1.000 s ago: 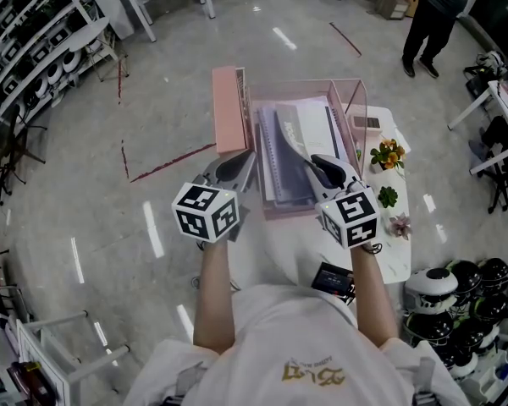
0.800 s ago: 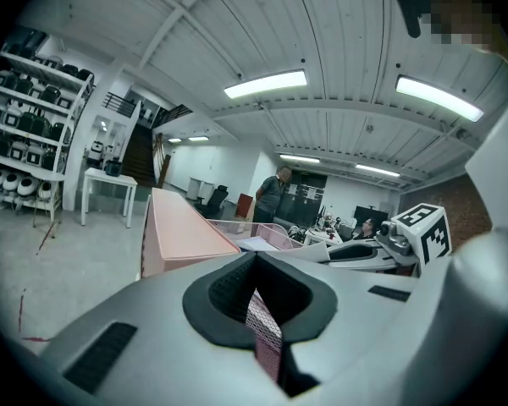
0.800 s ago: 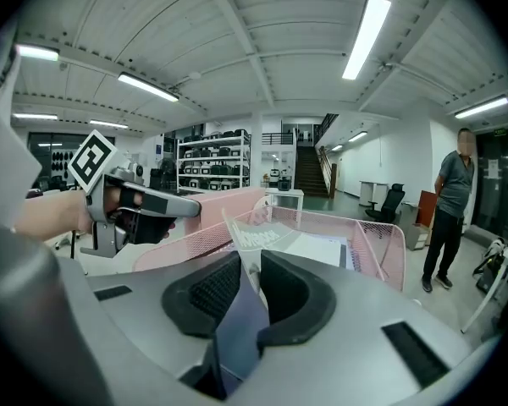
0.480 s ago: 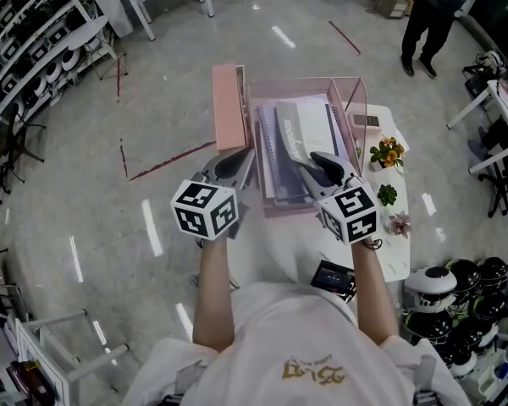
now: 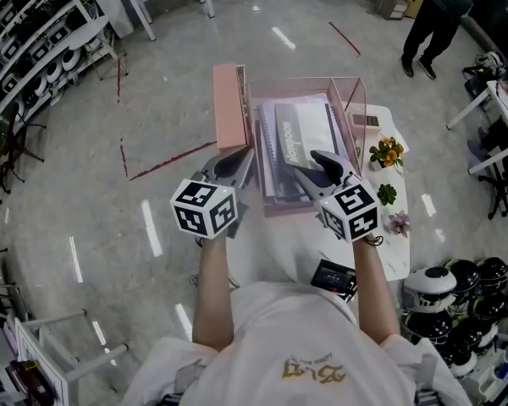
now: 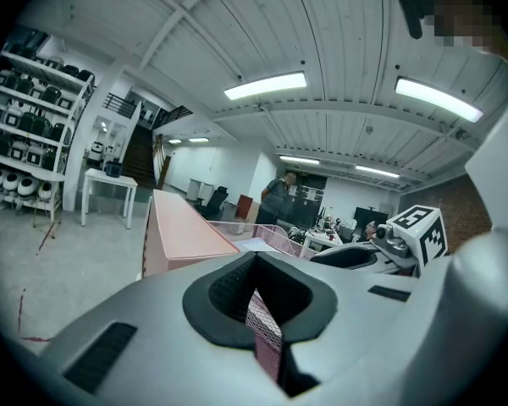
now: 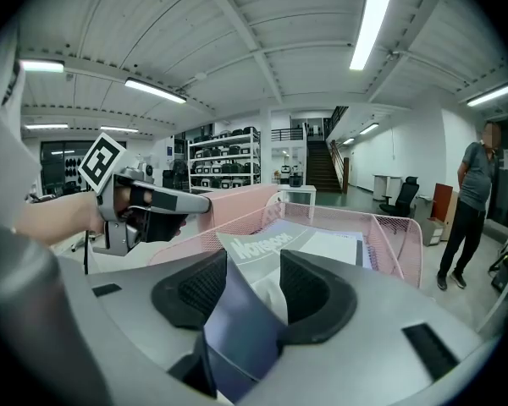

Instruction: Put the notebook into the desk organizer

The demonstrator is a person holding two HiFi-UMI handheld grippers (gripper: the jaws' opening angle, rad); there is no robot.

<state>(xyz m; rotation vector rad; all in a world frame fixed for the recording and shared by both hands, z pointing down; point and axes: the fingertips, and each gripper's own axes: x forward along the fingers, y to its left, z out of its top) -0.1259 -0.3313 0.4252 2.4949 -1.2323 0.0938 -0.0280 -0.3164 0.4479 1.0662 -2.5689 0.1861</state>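
Since a second ago the grey notebook [image 5: 298,134] with the white word printed on its cover has dropped from a raised tilt and now lies almost flat inside the pink wire-mesh desk organizer [image 5: 356,100]. The right gripper [image 5: 317,167] is opening its jaws. The near corner of the notebook [image 7: 262,248] sits between them, but the right gripper view shows a gap on one side, so the pads no longer pinch it. My judgement is that the placing is all but done: the notebook rests on what is already in the tray, and the hold is being given up.

The left gripper [image 5: 233,166] is at the organizer's near left corner. In the left gripper view its jaws are closed on a strip of the pink mesh wall [image 6: 262,328], most likely to steady the tray.

The organizer stands on the white table [image 5: 389,252]. It holds a stack: a lilac spiral-bound book [image 5: 269,155] along the left side, white sheets, and the grey notebook on top. Just beside its left wall, outside it, a plain pink rectangular box [image 5: 229,108] stands on its long edge. A small potted plant with orange flowers [image 5: 388,153] sits on the table to the right, apart from the tray.
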